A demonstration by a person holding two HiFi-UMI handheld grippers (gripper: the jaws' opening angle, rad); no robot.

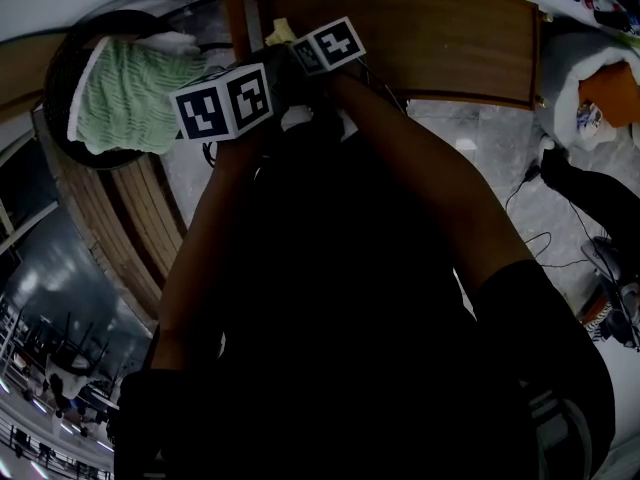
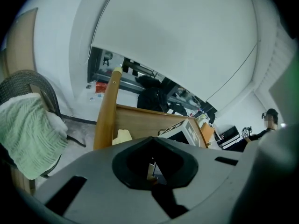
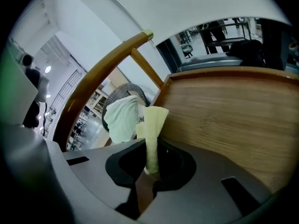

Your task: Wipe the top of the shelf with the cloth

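While my arms reach forward, my right gripper pinches the yellow cloth above the shelf. My left gripper is closed, empty.

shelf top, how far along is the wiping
Done: the yellow cloth is pinched in the right gripper, whose jaws are shut on it. In hand: it is held at one end of the wooden shelf top; whether it touches cannot be told. Left: the sweep across the board, which shows no wiped streak. The left gripper is shut and empty.
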